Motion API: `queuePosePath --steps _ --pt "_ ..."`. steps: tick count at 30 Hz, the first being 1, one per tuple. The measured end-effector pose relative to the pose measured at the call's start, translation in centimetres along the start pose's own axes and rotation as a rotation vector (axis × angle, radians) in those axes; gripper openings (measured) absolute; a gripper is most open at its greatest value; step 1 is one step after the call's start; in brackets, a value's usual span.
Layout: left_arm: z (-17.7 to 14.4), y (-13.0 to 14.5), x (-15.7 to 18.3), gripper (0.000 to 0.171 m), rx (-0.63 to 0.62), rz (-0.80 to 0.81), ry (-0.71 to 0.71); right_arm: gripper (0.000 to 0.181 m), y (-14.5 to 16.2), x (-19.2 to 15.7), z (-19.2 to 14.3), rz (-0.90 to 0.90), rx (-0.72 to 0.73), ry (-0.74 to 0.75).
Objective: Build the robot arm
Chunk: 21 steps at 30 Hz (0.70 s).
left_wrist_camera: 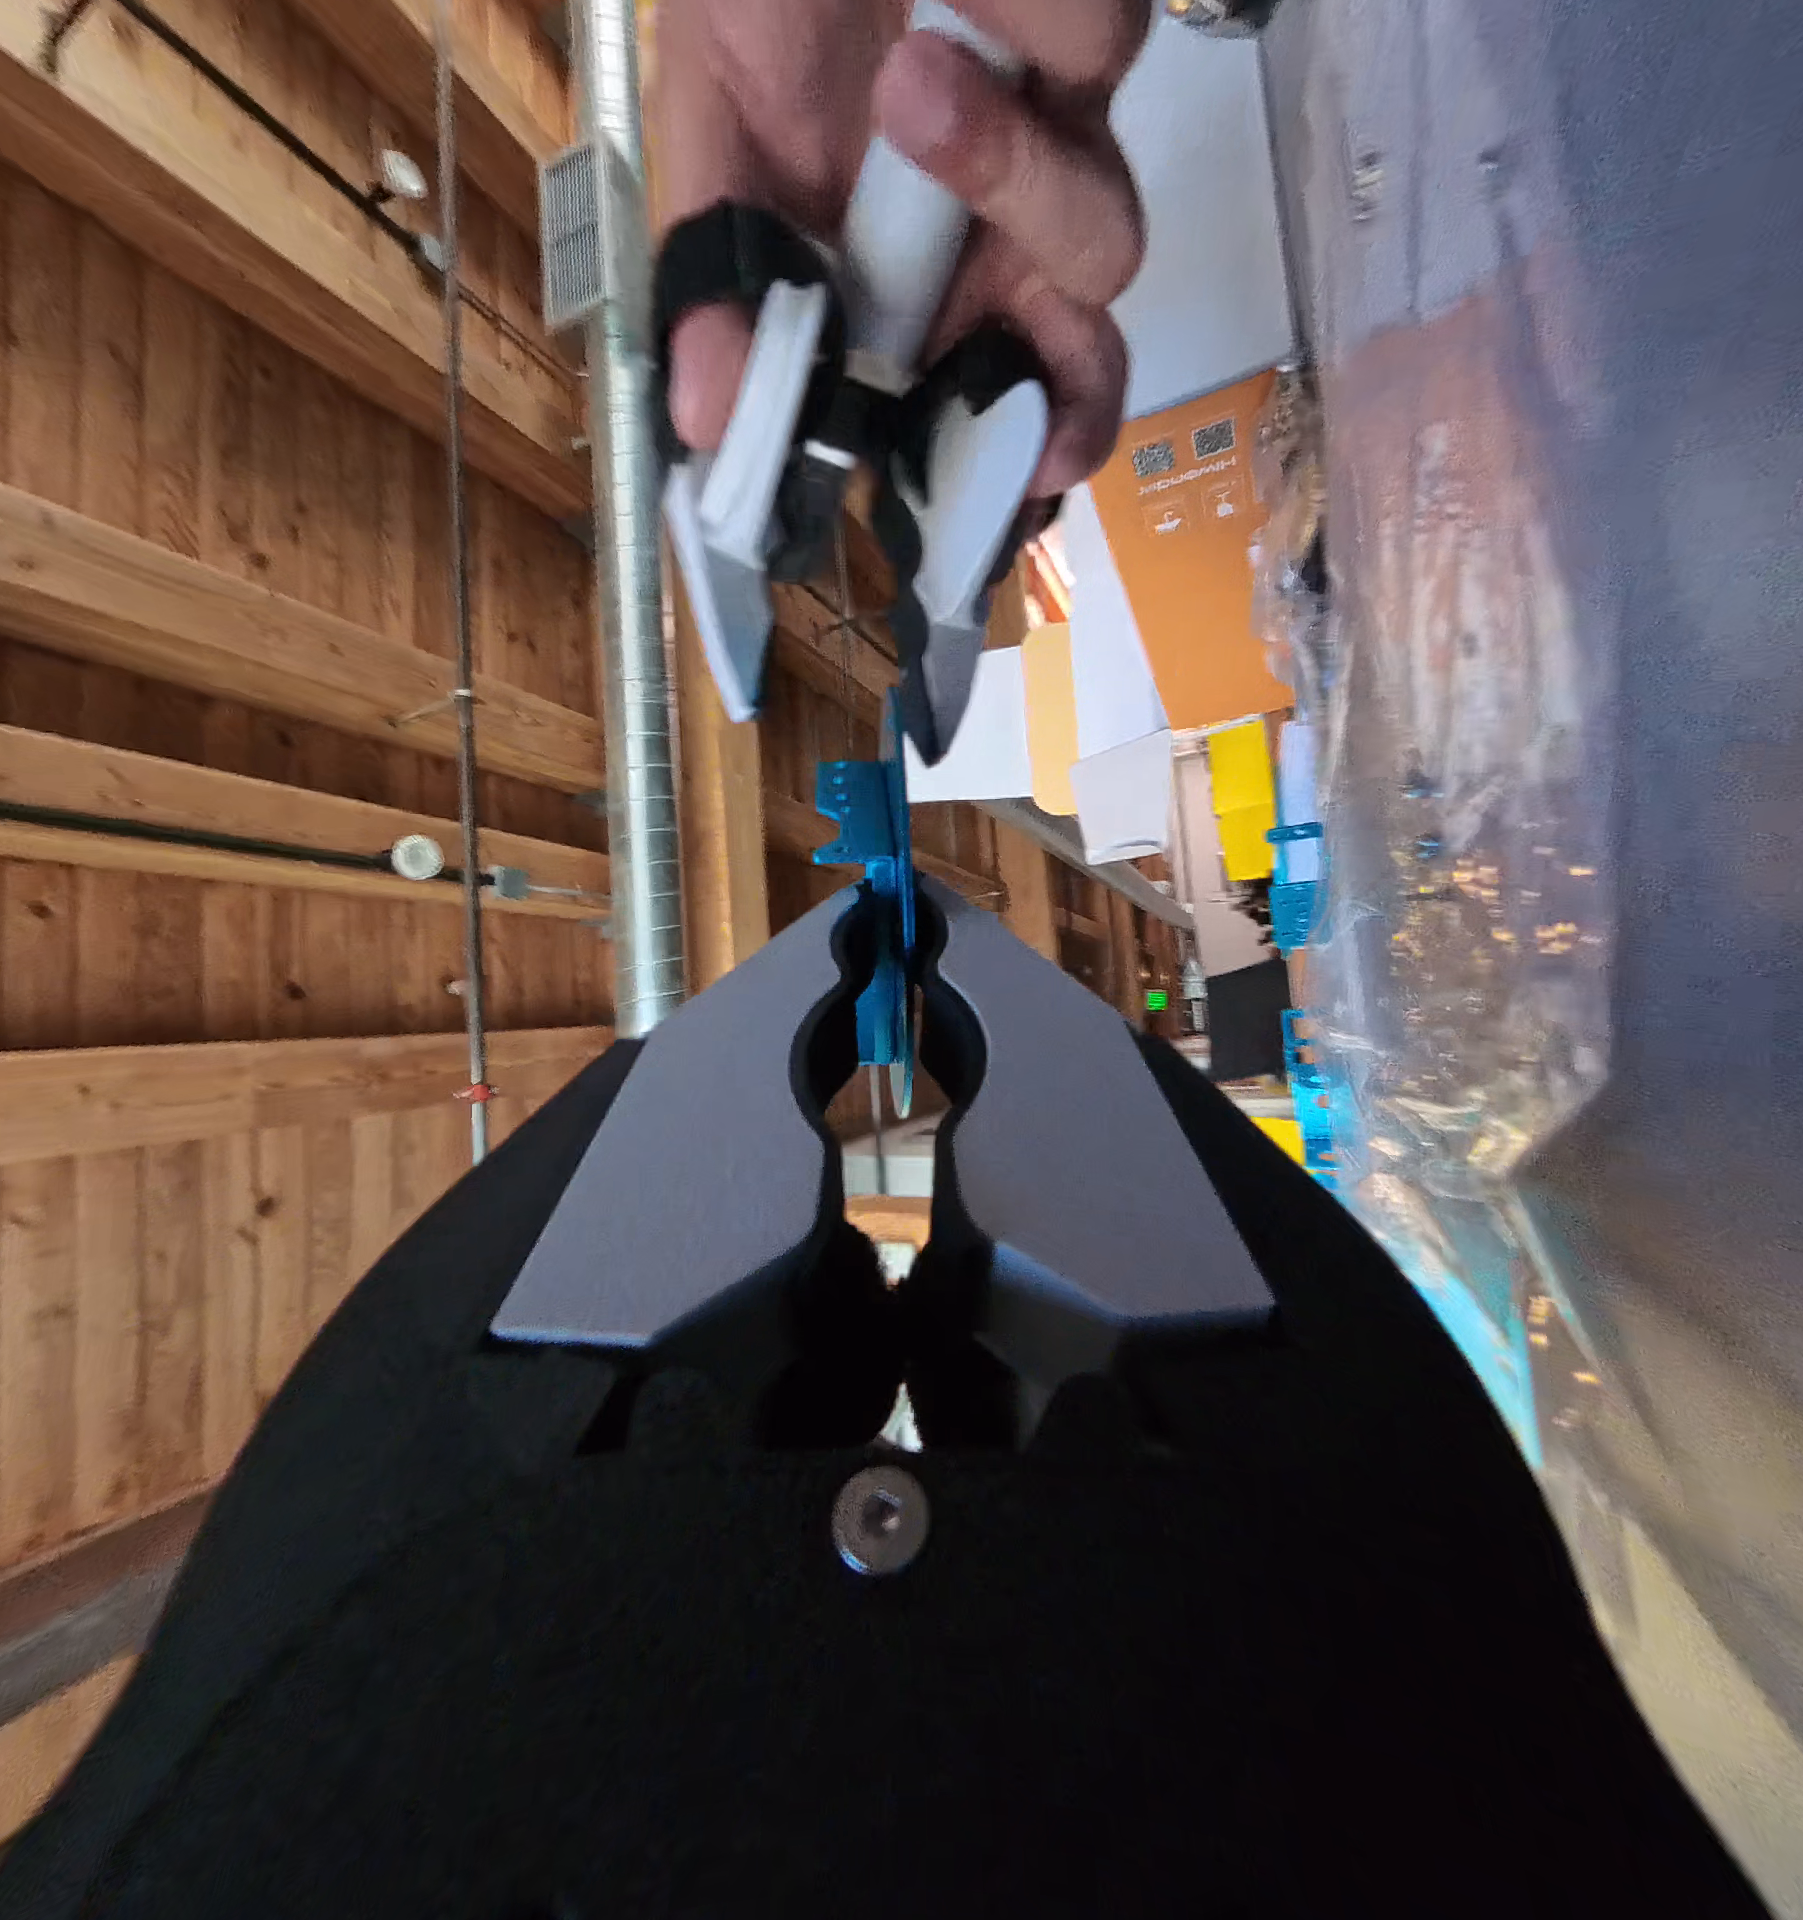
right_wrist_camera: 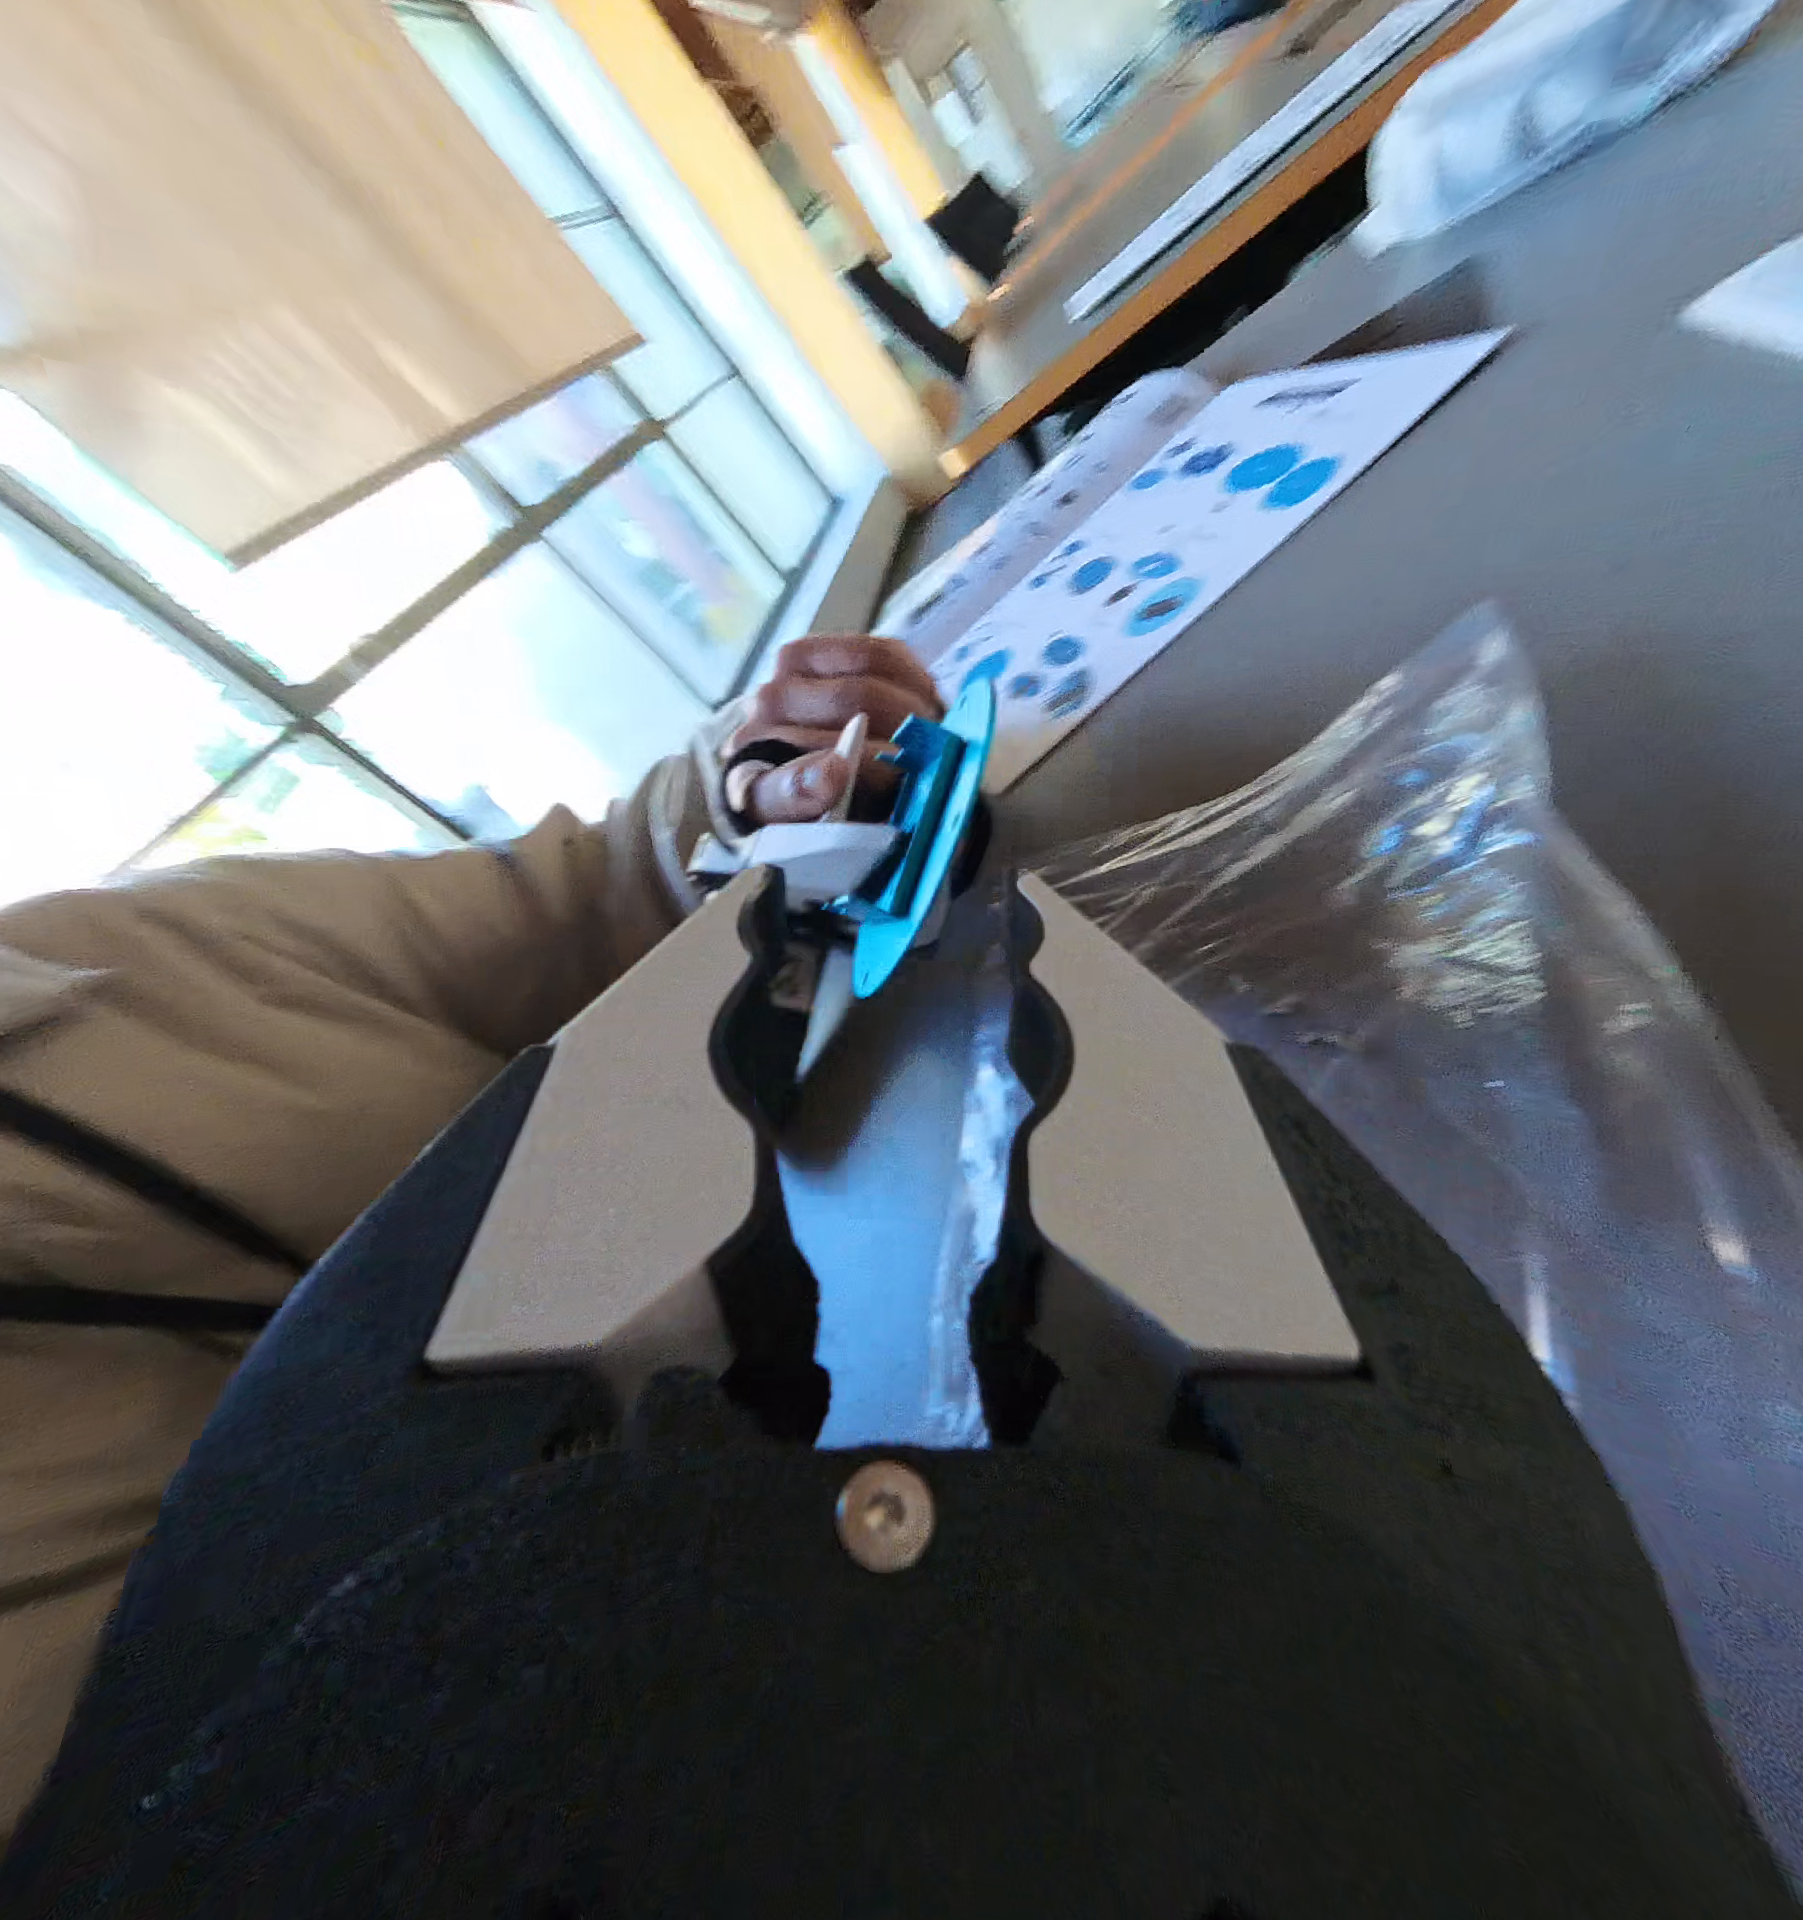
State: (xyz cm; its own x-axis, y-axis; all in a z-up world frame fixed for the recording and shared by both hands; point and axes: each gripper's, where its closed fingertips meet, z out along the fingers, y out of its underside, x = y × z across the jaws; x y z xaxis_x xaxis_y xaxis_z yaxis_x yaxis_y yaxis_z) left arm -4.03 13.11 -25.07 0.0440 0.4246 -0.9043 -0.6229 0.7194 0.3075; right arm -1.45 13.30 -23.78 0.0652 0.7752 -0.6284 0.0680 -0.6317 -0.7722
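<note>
My left gripper (left_wrist_camera: 889, 906) is shut on a blue metal part (left_wrist_camera: 876, 831), a thin disc with a perforated bracket on one face, gripped by the disc's edge. My right gripper (left_wrist_camera: 845, 707), held by a hand, hangs just above that part with its jaws apart, one tip close to the disc's top edge. In the right wrist view my right gripper (right_wrist_camera: 892, 883) is open and empty, pointing at the left gripper (right_wrist_camera: 845, 857) and the blue part (right_wrist_camera: 928, 831). A clear plastic bag (right_wrist_camera: 1396, 883) lies against its right finger.
The clear bag (left_wrist_camera: 1448, 831) holds more blue parts and small hardware on a grey table (right_wrist_camera: 1655, 520). A white sheet printed with blue part pictures (right_wrist_camera: 1188, 540) lies farther along the table. A wooden wall (left_wrist_camera: 253, 623) and a metal duct (left_wrist_camera: 632, 623) stand behind.
</note>
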Motion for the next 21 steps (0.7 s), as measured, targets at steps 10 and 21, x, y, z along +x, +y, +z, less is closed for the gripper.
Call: queuePosePath --steps 10,21 --pt "-1.3 -0.6 -1.3 0.003 -0.011 -0.046 -0.063 0.016 0.9 -2.6 3.0 0.083 -0.078 -0.161" --pt "-0.7 2.4 -1.3 0.028 -0.110 -0.394 0.068 0.012 -0.6 -1.9 2.3 0.184 0.008 -0.061"
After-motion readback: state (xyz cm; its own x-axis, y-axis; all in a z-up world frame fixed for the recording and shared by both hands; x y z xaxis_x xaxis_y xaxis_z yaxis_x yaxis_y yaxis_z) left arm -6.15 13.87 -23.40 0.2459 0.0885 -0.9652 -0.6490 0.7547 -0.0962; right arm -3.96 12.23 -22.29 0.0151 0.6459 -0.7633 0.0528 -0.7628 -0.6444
